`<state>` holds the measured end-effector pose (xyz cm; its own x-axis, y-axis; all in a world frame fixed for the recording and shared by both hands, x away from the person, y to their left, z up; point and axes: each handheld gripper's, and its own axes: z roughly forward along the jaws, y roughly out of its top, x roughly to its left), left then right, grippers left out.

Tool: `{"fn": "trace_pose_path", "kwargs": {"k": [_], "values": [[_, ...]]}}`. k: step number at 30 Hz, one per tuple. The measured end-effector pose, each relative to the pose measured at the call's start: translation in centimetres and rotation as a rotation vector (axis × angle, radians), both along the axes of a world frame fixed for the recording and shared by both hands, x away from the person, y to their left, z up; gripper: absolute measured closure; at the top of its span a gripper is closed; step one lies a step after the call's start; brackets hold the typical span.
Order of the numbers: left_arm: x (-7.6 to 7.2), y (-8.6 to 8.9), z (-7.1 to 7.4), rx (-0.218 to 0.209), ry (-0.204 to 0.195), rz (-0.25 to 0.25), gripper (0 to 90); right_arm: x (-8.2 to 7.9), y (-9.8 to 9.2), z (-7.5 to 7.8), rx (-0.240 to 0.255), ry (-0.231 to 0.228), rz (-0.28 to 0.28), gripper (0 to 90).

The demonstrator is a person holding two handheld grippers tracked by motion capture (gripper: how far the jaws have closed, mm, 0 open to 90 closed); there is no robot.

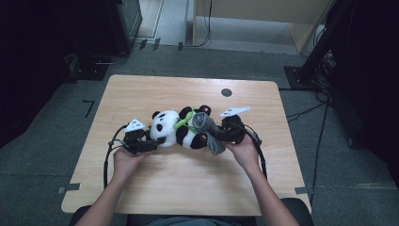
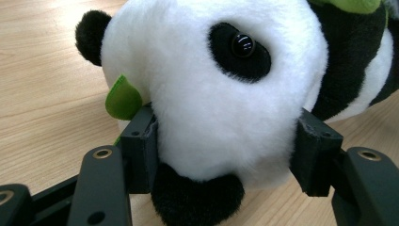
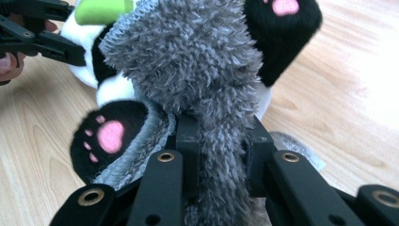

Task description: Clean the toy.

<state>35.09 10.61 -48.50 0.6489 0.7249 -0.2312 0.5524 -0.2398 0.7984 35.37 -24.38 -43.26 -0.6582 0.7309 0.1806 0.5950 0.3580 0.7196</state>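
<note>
Currently I clamp the panda's head (image 2: 211, 94) in the left jaws; right jaws pinch the grey sock (image 3: 197, 84), panda's feet at 3 o'clock.

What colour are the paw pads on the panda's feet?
Pink, on black feet. The panda shows them best in the right gripper view, beside the grey fuzzy cloth that the right tongs pinch.

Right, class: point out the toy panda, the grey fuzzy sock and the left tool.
toy panda (image 2: 211, 103), left gripper view, on its white face.
grey fuzzy sock (image 3: 188, 61), right gripper view, on its upper fluffy part.
left tool (image 2: 225, 141), left gripper view, midway between its tips clamping the head.
</note>
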Motion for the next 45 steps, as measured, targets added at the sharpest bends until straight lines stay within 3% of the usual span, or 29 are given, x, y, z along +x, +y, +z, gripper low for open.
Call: {"fn": "trace_pose_path", "kwargs": {"k": [13,19,22,27,34,40,43,45], "values": [[0.0,0.0,0.0,0.0,0.001,0.0,36.7,-0.6,-1.0,-2.4,0.036,0.025,-0.022,74.1],[0.1,0.1,0.0,-0.008,0.005,0.002,36.7,-0.6,-1.5,-3.4,0.002,0.078,-0.042,74.1],[0.1,0.1,0.0,-0.011,0.006,0.003,36.7,-0.7,-1.7,-3.4,-0.005,0.074,-0.038,74.2],[0.1,0.1,0.0,-0.007,0.002,0.003,36.7,-1.2,-2.1,-2.0,0.032,0.066,-0.046,74.8],[0.1,0.1,0.0,-0.007,0.001,0.002,36.6,-2.6,-2.1,1.3,0.061,-0.006,-0.018,75.1],[0.0,0.1,0.0,-0.008,0.002,0.005,36.6,-3.8,-0.7,4.1,0.072,-0.05,0.06,75.1],[0.0,0.1,0.0,-0.006,0.002,0.005,36.6,-4.4,0.7,4.9,0.093,-0.055,0.123,75.1],[0.0,0.1,0.0,-0.006,0.002,0.004,36.5,-4.6,1.8,5.0,0.08,-0.058,0.158,75.1]]}}
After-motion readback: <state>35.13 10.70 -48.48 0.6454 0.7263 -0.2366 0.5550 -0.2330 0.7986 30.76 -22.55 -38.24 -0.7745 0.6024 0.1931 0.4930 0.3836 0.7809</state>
